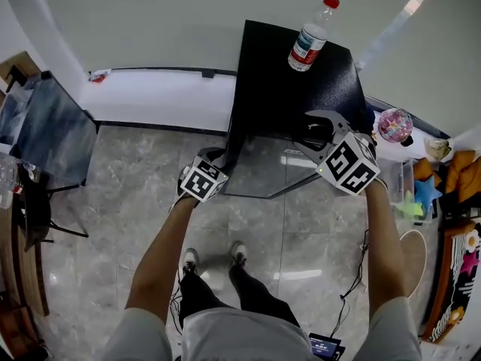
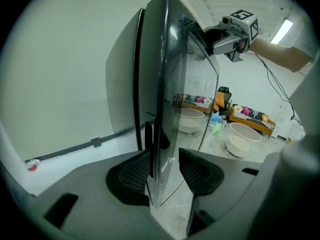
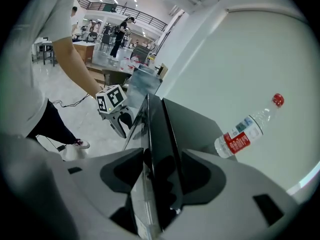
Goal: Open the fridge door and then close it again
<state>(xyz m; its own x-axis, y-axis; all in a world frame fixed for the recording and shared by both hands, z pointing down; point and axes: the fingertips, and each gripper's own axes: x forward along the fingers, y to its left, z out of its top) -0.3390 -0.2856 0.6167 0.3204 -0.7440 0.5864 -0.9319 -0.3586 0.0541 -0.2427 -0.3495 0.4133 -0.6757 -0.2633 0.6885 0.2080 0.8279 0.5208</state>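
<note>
Left hand-held gripper [image 2: 164,170] straddles one fridge door [image 1: 259,168] unclamped (right hand-held gripper [image 3: 163,176] clamps it).

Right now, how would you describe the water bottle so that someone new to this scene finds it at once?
Look for the black fridge standing against the pale wall. On its flat top stands a clear plastic bottle, the only thing up there. Its red cap and printed label set it apart from everything else nearby.
</note>
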